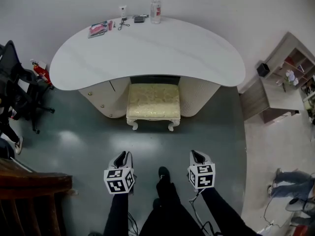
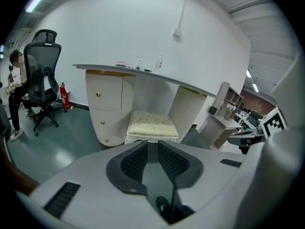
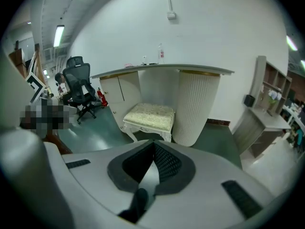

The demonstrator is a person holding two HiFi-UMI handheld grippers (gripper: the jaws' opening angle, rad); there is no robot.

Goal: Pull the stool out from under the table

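Two grippers hang low in the head view, well apart from the stool [image 1: 153, 101], which sits mid-frame, its rear tucked under the table [image 1: 147, 48]. My left gripper [image 1: 123, 155] has jaws a slit apart and my right gripper [image 1: 197, 154] has them pressed together, both empty. I judge nothing is done yet: approach, grip and pull all remain.

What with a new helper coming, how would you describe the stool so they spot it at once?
Find the white kidney-shaped table against the wall. Tucked partly into the gap under its middle stands the stool. Only it has a pale yellow cushion and curved white legs.
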